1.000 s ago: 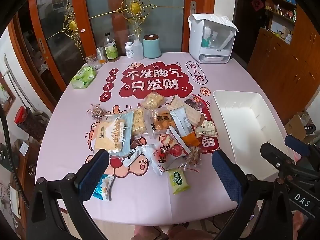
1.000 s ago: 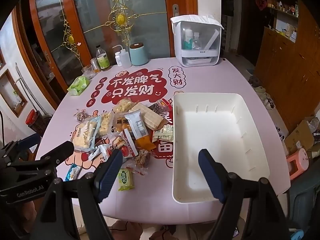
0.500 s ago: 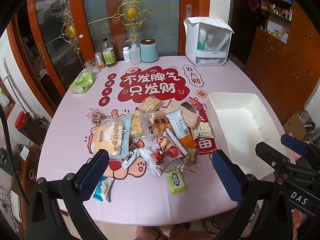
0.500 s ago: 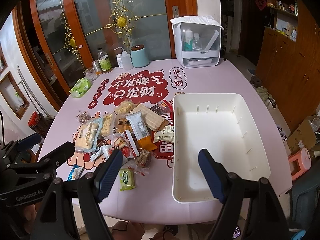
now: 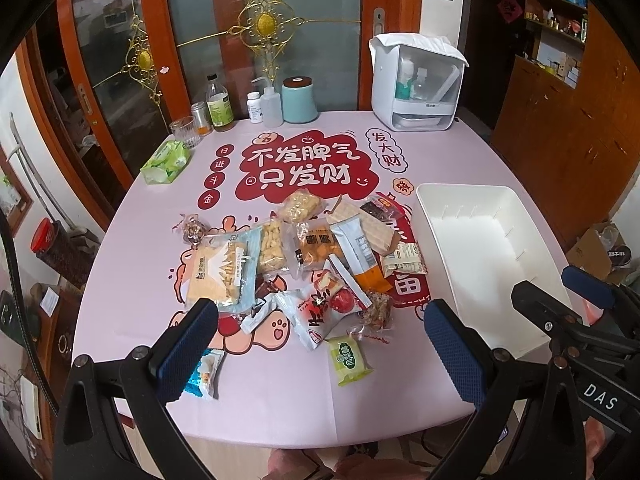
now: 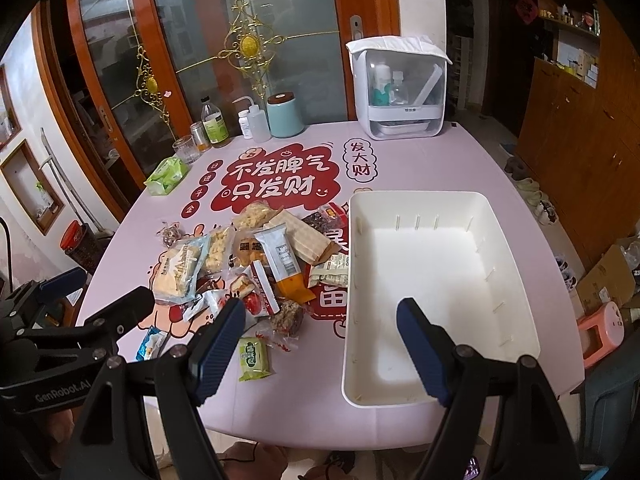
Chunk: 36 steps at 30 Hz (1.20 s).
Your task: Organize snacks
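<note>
A heap of wrapped snacks [image 5: 316, 256] [image 6: 256, 264] lies in the middle of the pink table. A green packet [image 5: 349, 360] [image 6: 253, 353] sits alone at the near side, a blue one [image 5: 202, 376] [image 6: 149, 343] to its left. An empty white bin [image 5: 484, 248] [image 6: 436, 276] stands right of the heap. My left gripper [image 5: 320, 344] hangs open above the table's near edge, nothing between its fingers. My right gripper [image 6: 320, 344] is open too, hovering over the bin's near left corner. Each gripper shows in the other's view, the right gripper [image 5: 576, 312] and the left gripper [image 6: 76, 312].
At the table's far side stand a white dispenser box [image 5: 416, 84], a teal canister [image 5: 299, 100], bottles [image 5: 219, 106], a glass [image 5: 185, 132] and a green tissue pack [image 5: 166, 161]. Wooden cabinets [image 5: 580, 120] line the right; glass doors [image 5: 240, 32] stand behind.
Both grippers have drawn back and risen slightly, so the table looks a little farther away. Nothing on the table has moved; both stay open.
</note>
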Tool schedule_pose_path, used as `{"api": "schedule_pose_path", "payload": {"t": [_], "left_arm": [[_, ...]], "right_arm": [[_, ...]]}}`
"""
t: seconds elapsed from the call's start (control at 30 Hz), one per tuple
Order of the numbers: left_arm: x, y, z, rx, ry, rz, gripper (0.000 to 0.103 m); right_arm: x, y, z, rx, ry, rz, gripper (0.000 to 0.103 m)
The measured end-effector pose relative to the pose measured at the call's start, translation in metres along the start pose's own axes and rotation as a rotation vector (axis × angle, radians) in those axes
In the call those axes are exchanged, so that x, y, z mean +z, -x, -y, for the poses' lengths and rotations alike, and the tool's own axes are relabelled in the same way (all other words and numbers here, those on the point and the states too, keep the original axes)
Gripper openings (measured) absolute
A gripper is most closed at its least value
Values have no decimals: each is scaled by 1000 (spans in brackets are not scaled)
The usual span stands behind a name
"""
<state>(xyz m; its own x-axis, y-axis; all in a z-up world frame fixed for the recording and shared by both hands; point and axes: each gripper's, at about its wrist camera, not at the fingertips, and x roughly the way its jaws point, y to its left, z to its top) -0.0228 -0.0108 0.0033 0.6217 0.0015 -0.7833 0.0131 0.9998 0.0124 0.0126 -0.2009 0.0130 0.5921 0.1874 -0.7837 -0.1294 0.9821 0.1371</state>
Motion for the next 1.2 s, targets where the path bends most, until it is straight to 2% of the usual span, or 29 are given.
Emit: {"api": "schedule_pose_path", "payload": {"t": [0.77,1.2], "left_arm": [[-10,8,9,20,16,-3,102],[-17,10,-6,57,64,-11,102]], "right_arm": [[-7,3,10,23,13,-1,79],[-6,-7,-8,45,67,-33,79]]}}
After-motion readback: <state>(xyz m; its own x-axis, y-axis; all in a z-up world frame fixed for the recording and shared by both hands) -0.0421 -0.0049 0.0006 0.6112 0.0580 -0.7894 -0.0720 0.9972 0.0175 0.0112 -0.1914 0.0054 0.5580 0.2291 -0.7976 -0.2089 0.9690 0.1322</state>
